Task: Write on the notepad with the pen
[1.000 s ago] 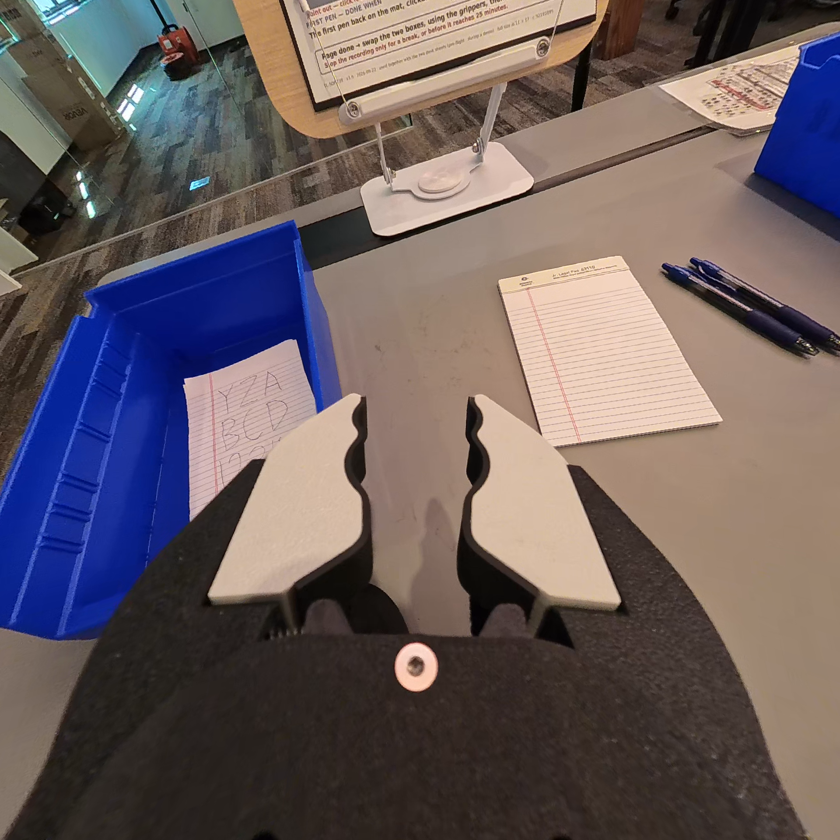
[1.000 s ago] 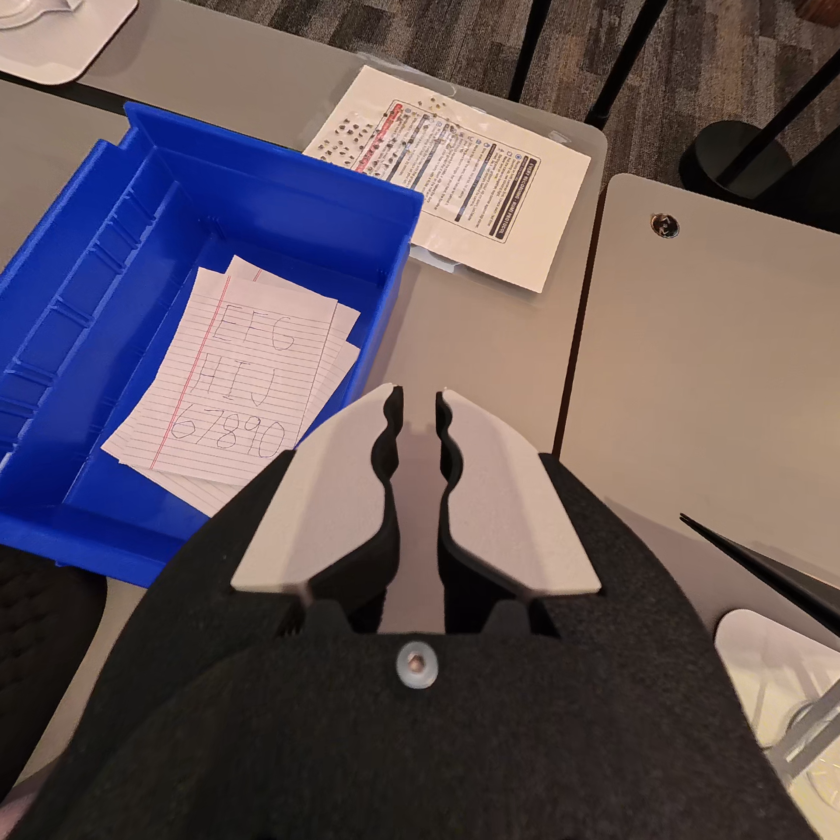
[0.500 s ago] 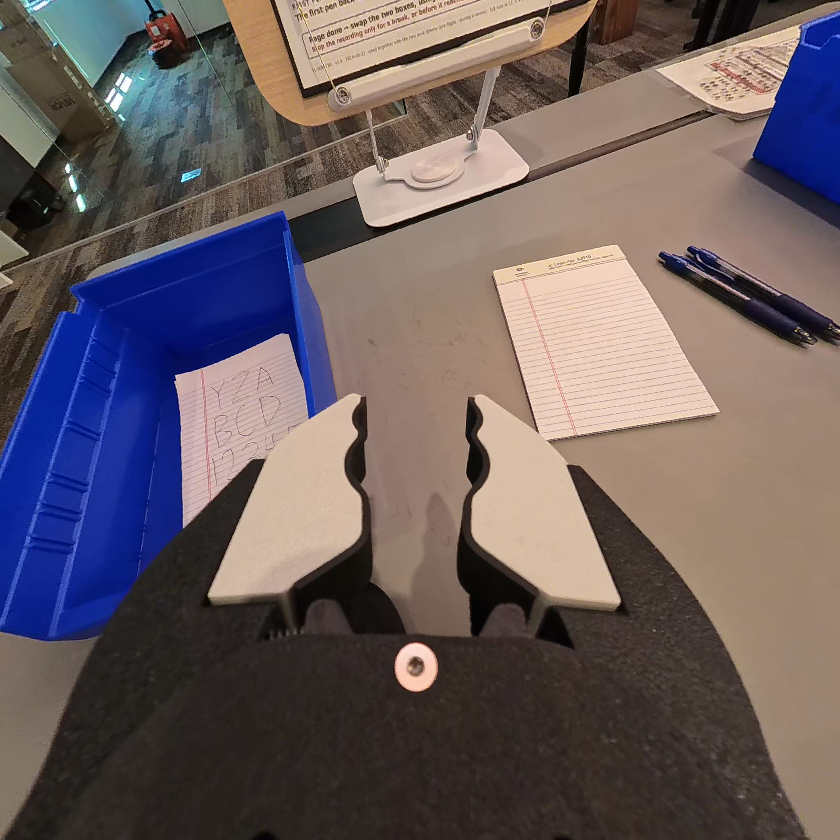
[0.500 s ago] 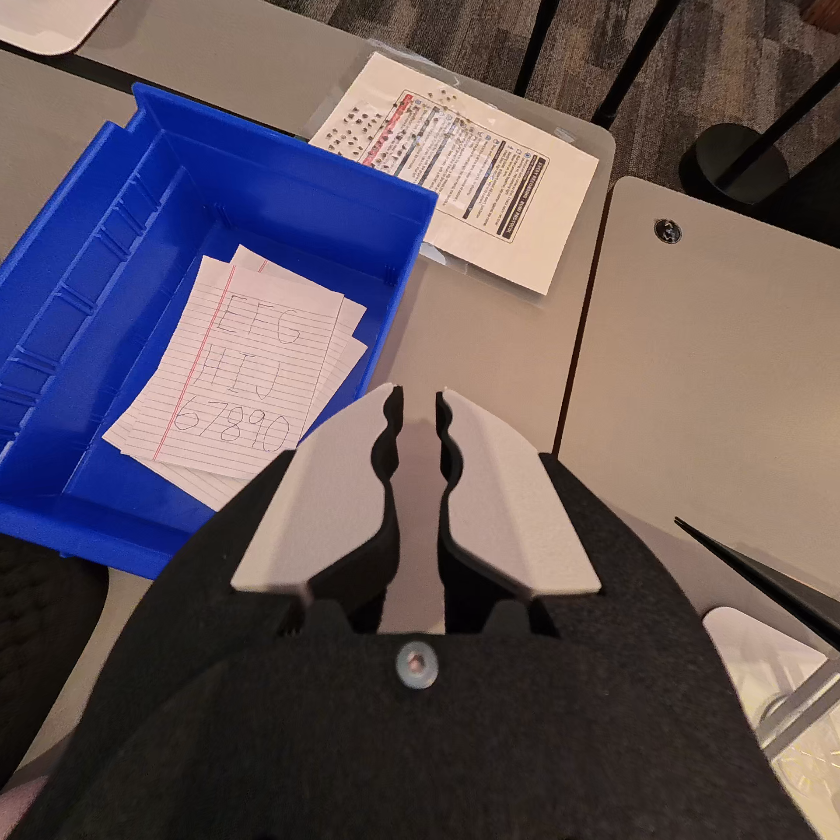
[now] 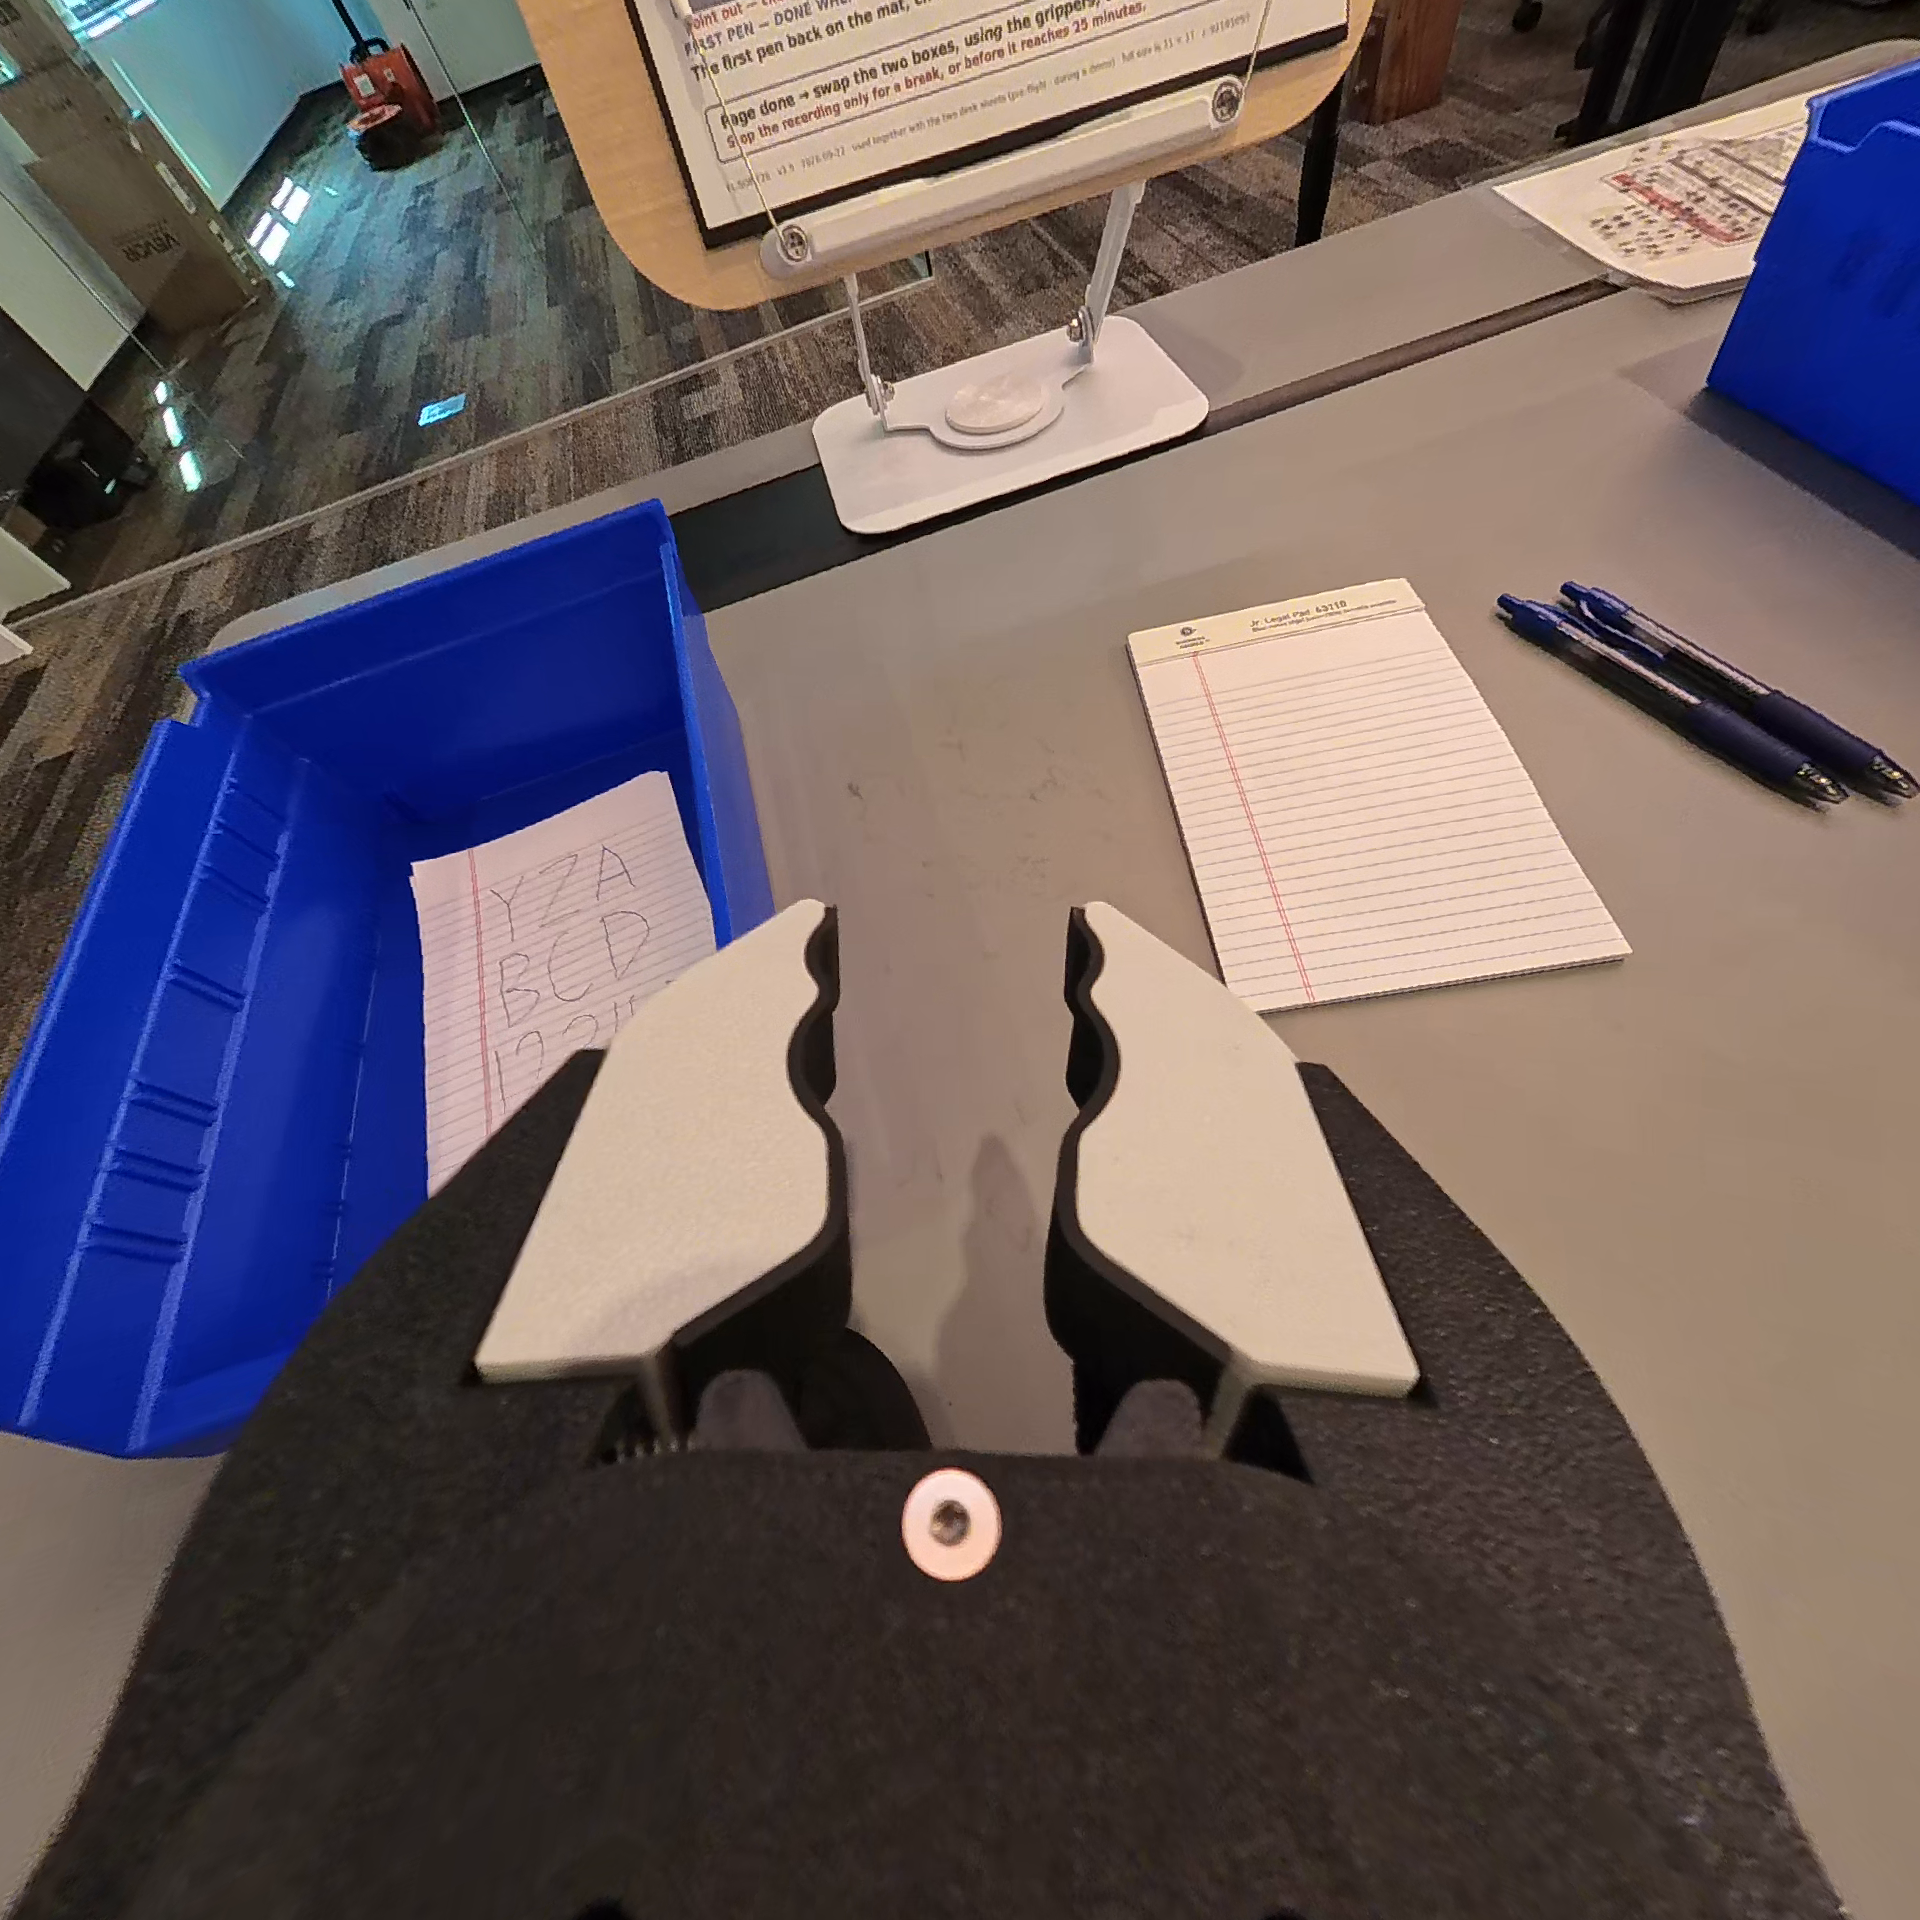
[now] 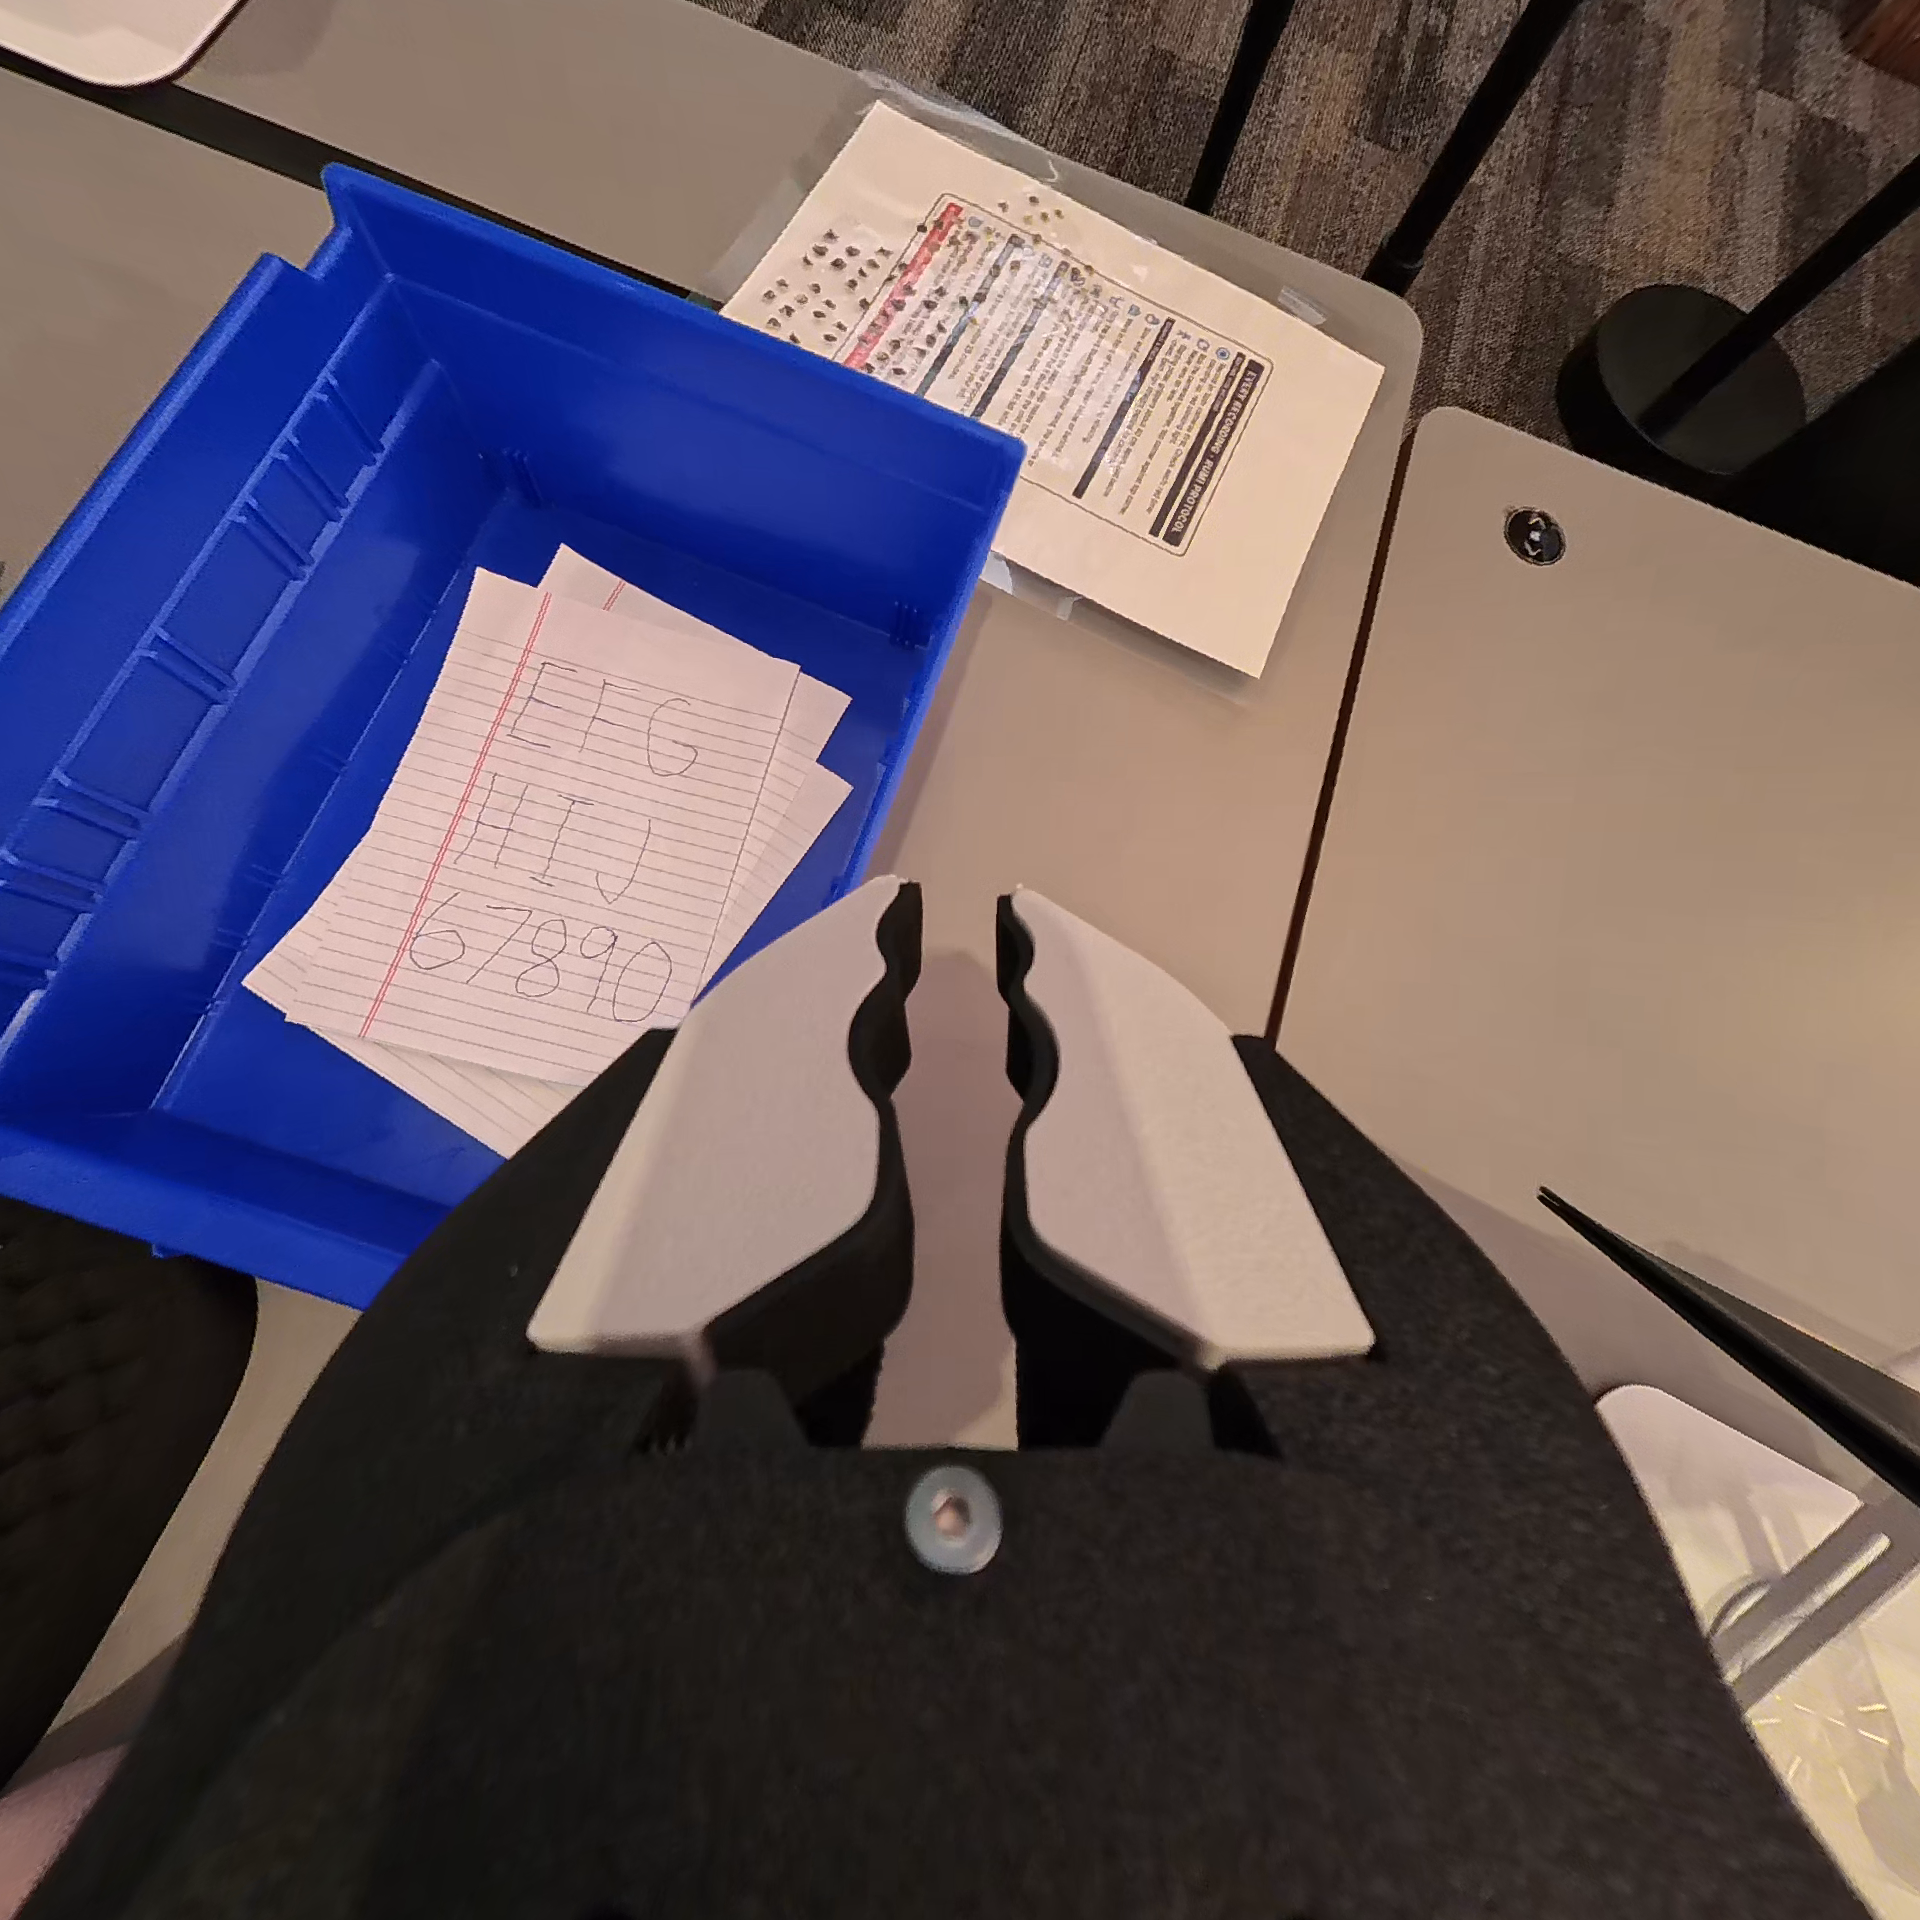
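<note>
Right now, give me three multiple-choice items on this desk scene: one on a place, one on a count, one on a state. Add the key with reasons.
1. Where do the pens lie relative to the notepad in the left wrist view?
A. Inside a bin
B. On the table to its right
C. On top of it

2. How many pens are there?
A. One
B. Two
C. Four

3. What state is the left gripper in?
A. Open and empty
B. Shut on a pen
C. Shut on paper

Key: B, since they rest on bare grey table beside the pad's right edge; B, since two dark blue barrels lie side by side; A, since its jaws stand apart with only table showing between them.
</note>
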A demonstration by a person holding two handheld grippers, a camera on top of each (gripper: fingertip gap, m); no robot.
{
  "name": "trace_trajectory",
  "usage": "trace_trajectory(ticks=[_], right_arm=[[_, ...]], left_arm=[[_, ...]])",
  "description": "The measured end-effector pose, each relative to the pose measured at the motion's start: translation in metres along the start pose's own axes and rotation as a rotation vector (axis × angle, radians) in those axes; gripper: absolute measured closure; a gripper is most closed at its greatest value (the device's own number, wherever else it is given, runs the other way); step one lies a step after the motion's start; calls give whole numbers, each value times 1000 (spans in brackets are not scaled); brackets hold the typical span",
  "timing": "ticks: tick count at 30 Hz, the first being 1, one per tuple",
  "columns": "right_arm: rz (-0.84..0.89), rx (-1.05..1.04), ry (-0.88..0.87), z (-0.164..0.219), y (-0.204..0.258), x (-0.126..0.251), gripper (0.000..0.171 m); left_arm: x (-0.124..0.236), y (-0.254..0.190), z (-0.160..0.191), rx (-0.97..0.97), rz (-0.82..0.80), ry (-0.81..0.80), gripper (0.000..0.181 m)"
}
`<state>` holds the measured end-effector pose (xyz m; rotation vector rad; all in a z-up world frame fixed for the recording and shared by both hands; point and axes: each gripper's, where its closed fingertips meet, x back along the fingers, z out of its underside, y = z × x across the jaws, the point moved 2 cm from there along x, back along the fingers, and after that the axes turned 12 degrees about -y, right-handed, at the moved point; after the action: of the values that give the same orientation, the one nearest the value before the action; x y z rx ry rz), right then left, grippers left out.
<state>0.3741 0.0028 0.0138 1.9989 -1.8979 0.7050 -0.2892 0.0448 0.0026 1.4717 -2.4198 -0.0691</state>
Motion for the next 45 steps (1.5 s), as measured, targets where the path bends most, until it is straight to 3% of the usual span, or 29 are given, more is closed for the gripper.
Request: trace_trajectory(ticks=[45], right_arm=[[-23, -7, 52, 9, 2, -6, 157]], left_arm=[[-2, -5, 0, -6, 13, 6, 140]])
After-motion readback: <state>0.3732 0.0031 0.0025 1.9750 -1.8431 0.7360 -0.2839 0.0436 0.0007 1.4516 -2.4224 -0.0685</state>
